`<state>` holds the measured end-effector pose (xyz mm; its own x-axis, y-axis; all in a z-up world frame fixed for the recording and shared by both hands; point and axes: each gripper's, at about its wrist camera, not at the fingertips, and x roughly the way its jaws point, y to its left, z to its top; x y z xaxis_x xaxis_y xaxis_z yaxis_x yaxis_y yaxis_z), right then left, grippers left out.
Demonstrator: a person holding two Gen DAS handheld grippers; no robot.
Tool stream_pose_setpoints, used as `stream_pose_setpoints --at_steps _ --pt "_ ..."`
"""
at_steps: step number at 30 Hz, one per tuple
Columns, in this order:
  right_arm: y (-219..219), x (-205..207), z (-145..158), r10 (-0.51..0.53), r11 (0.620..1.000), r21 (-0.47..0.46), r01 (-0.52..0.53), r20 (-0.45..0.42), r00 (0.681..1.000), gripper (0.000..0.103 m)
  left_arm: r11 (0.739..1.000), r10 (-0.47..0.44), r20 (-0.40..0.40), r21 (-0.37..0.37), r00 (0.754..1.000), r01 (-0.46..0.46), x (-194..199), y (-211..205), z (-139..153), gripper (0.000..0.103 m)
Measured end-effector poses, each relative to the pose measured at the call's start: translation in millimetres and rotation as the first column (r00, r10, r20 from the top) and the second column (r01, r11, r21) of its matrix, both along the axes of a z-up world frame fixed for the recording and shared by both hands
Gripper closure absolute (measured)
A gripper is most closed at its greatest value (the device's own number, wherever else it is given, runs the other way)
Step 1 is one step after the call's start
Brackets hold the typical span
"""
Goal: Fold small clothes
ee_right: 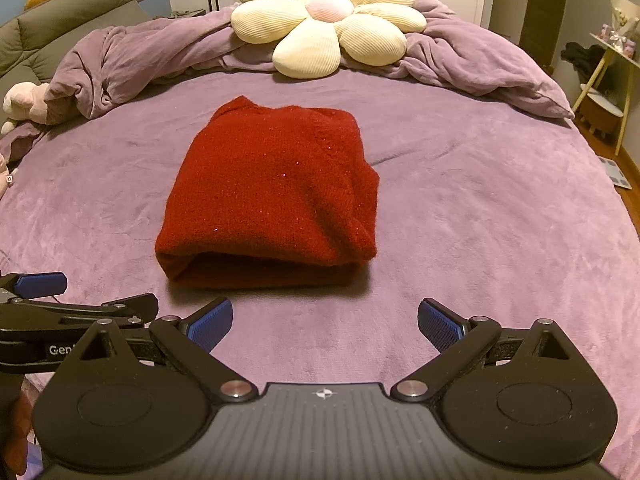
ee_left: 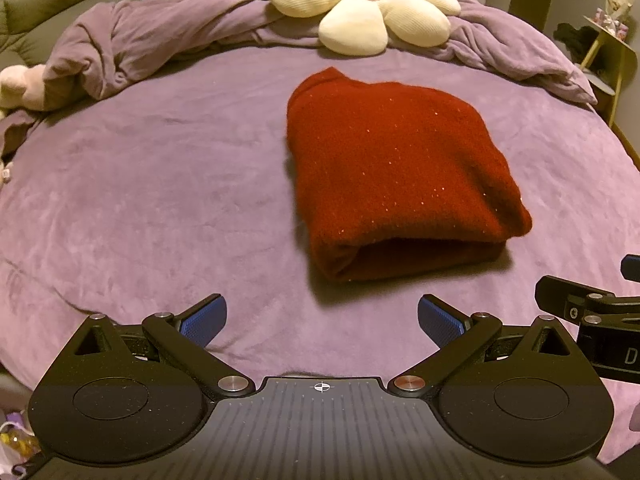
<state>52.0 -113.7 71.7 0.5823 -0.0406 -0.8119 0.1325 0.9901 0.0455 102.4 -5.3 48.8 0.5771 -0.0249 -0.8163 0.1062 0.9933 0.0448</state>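
Note:
A dark red knitted garment [ee_left: 396, 168] lies folded into a thick rectangular bundle on the purple bed cover [ee_left: 160, 184]; its folded edge faces me. It also shows in the right wrist view [ee_right: 272, 192]. My left gripper [ee_left: 322, 320] is open and empty, held back from the bundle's near edge. My right gripper [ee_right: 325, 322] is open and empty, also short of the bundle. Part of the right gripper shows at the right edge of the left wrist view [ee_left: 592, 312], and the left gripper shows at the left edge of the right wrist view [ee_right: 60, 300].
A cream flower-shaped cushion [ee_right: 328, 20] lies at the head of the bed on a bunched purple duvet [ee_right: 132, 60]. A pale plush toy [ee_right: 24, 102] sits at the left. A small yellow side table [ee_right: 612, 76] stands right of the bed.

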Motion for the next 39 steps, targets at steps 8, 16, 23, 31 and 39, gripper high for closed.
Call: stream_pose_setpoints --at_steps 8,16,23,31,39 --pt "-1.3 0.1 0.3 -0.002 1.0 0.001 0.002 -0.002 1.0 0.004 1.0 -0.004 -0.007 -0.006 1.0 0.004 1.2 -1.0 -1.4 0.0" --pt "-3.1 0.1 0.5 -0.001 1.0 0.0 0.001 -0.006 1.0 0.004 1.0 -0.01 -0.012 -0.003 1.0 0.01 2.9 -0.5 -2.0 0.0" --pt "-3.7 0.8 0.2 -0.002 1.0 -0.005 0.002 -0.008 1.0 0.004 1.0 -0.01 -0.012 -0.002 1.0 0.01 2.8 -2.1 -3.2 0.0" --pt "-3.7 2.1 -1.8 -0.007 1.0 -0.011 0.006 -0.012 1.0 0.004 1.0 -0.012 -0.019 0.0 1.0 0.012 3.9 -2.4 -5.2 0.0" --pt "-4.3 2.1 -2.1 -0.008 1.0 -0.016 0.008 -0.012 1.0 0.004 1.0 -0.013 -0.018 0.0 1.0 0.013 4.2 -2.1 -5.6 0.0"
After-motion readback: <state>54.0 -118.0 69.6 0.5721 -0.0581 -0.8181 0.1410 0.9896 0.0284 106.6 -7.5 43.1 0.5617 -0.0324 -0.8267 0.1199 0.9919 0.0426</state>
